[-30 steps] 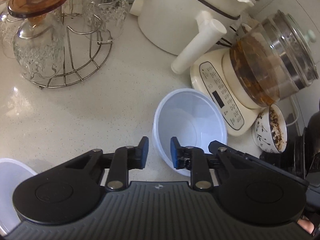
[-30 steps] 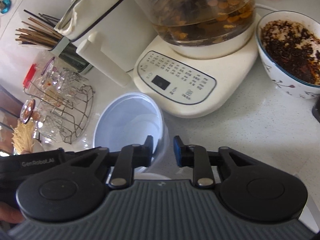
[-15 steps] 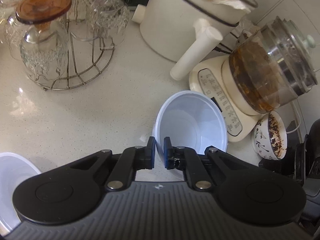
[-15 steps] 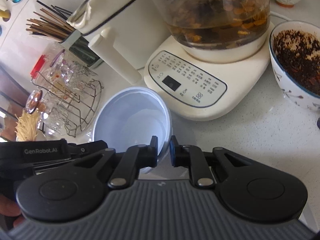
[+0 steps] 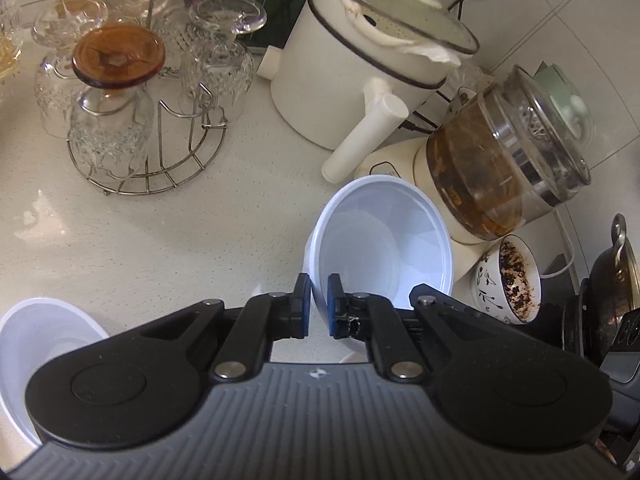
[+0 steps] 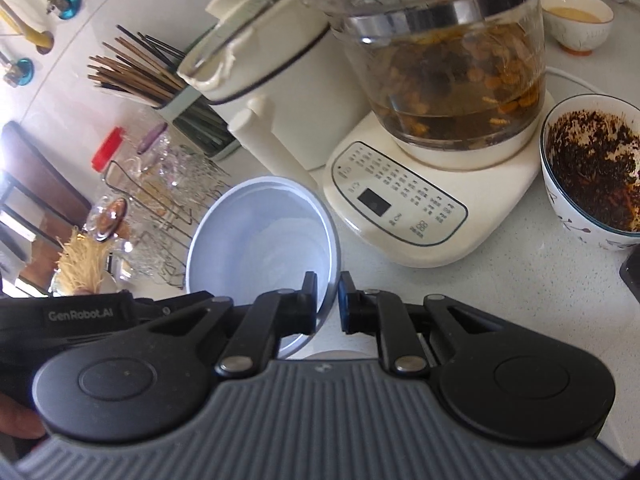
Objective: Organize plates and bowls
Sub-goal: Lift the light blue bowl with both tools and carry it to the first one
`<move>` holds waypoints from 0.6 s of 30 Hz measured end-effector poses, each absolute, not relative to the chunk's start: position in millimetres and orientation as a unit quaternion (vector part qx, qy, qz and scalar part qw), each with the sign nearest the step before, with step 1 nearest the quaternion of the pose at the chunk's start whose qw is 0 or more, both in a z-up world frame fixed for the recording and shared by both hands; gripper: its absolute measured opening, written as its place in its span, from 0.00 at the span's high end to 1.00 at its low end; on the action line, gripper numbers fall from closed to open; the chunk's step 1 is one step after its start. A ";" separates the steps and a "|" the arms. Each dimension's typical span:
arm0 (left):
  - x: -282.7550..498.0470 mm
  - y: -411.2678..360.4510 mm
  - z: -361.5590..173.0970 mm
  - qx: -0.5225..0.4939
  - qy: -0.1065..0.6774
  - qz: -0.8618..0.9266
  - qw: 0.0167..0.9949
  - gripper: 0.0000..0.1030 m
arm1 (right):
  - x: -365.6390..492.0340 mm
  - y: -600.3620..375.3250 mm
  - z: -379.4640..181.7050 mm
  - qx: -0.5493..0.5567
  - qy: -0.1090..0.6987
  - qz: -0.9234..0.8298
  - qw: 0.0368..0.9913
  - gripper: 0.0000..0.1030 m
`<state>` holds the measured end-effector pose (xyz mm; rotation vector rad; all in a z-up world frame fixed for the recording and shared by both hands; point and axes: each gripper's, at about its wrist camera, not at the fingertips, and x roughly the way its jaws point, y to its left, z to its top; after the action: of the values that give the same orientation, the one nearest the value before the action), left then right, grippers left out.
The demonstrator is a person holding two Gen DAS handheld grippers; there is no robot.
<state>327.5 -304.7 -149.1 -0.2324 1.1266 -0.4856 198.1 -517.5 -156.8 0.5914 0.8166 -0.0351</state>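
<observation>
A white plastic bowl (image 5: 384,244) is held above the pale counter, tilted. My left gripper (image 5: 319,306) is shut on its near-left rim. My right gripper (image 6: 328,304) is shut on the rim at the bowl's (image 6: 264,240) other side. A second white bowl (image 5: 36,344) sits on the counter at the lower left of the left wrist view, partly hidden by the gripper body. The left gripper's body (image 6: 80,316) shows at the left of the right wrist view.
Close behind the bowl stand a glass kettle on a cream base (image 6: 432,200), a white pot with a handle (image 5: 360,80) and a patterned bowl of dark dregs (image 6: 592,168). A wire rack of upturned glasses (image 5: 132,112) stands far left. Chopsticks (image 6: 132,76) stand behind.
Both grippers closed on the white bowl's rim from opposite sides. The bowl has risen off the counter and tilted.
</observation>
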 end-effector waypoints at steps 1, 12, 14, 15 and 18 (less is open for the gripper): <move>326.8 -302.9 -147.2 -0.107 0.527 -0.229 0.812 0.90 | 196.6 -515.7 -155.6 0.283 0.389 -0.017 0.876 0.87; 318.0 -273.6 -118.4 -0.098 0.509 -0.253 0.817 0.90 | 180.8 -489.5 -130.7 0.292 0.358 -0.023 0.887 0.87; 316.7 -265.9 -113.7 -0.101 0.506 -0.257 0.817 0.90 | 178.5 -484.0 -123.9 0.289 0.352 -0.022 0.890 0.87; 315.9 -262.3 -111.5 -0.103 0.504 -0.259 0.817 0.90 | 177.8 -481.7 -120.7 0.288 0.349 -0.022 0.892 0.87; 315.3 -249.5 -104.7 -0.109 0.502 -0.264 0.816 0.90 | 174.6 -473.4 -110.0 0.287 0.339 -0.020 0.896 0.87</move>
<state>315.3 -249.5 -104.7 -0.2318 1.0703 -0.5639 174.6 -473.4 -110.0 0.5945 0.7021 -0.0423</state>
